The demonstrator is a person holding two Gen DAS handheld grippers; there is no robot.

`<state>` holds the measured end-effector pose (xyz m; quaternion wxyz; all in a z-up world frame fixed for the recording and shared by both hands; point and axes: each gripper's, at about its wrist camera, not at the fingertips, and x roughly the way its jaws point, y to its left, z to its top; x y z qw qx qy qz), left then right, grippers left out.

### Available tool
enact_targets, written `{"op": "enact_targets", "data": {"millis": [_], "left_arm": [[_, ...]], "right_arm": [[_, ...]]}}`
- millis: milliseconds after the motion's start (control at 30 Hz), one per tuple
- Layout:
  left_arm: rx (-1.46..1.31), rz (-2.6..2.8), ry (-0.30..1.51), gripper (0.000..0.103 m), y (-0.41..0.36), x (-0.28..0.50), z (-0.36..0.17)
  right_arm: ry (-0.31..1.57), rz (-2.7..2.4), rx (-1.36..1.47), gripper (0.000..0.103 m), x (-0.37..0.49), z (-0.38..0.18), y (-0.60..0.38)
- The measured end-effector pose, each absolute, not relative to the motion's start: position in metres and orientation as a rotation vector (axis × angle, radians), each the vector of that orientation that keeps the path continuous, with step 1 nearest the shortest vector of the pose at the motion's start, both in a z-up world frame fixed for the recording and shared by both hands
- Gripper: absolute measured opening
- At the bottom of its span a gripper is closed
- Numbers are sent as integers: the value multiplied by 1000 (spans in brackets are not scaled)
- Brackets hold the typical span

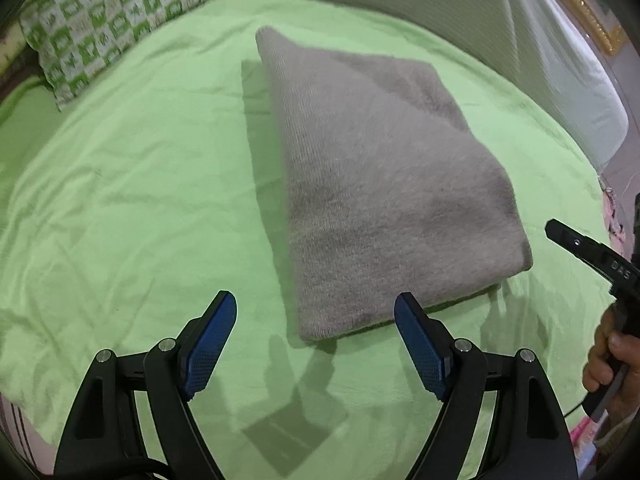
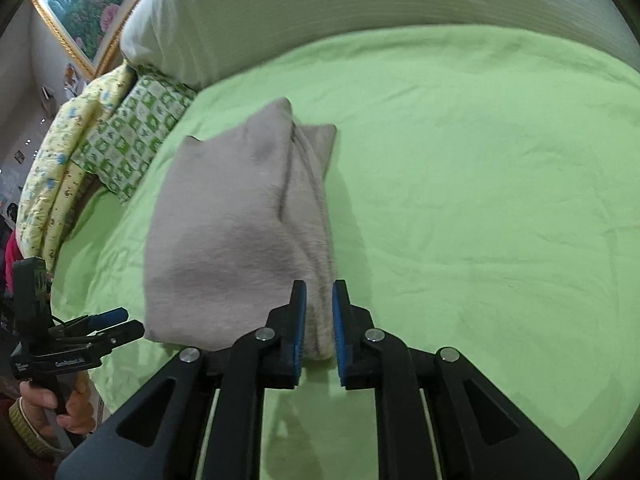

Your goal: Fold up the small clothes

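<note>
A grey knit garment (image 1: 384, 184) lies folded into a thick rectangle on the green bedsheet (image 1: 140, 200). My left gripper (image 1: 316, 312) is open and empty, hovering just short of the garment's near edge. In the right wrist view the garment (image 2: 232, 232) lies ahead and to the left. My right gripper (image 2: 319, 300) has its jaws close together around the garment's near right corner fold, with cloth between the blue pads. The right gripper's body shows at the right edge of the left wrist view (image 1: 592, 256).
A green-and-white patterned pillow (image 1: 104, 28) and a yellow floral quilt (image 2: 60, 168) lie at the bed's far left. A white padded headboard (image 2: 320, 4) runs along the back. A framed picture (image 2: 84, 4) hangs on the wall.
</note>
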<state>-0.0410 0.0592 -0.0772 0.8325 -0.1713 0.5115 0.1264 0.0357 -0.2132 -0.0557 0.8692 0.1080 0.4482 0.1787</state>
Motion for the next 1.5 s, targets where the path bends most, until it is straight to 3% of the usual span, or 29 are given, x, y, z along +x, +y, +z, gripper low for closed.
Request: {"op": "enact_targets", "data": {"millis": [133, 367, 800, 1500], "left_arm": [[-297, 304, 1028, 82, 50, -47, -63], [-188, 318, 922, 83, 36, -82, -39], [-114, 344, 853, 87, 24, -115, -40], [-164, 433, 888, 89, 36, -85, -70]], "right_arm": [[897, 362, 217, 50, 18, -45, -203], [858, 379, 166, 59, -12, -33, -190], [731, 402, 2, 85, -52, -37, -160], [746, 426, -77, 88, -37, -71, -136]]}}
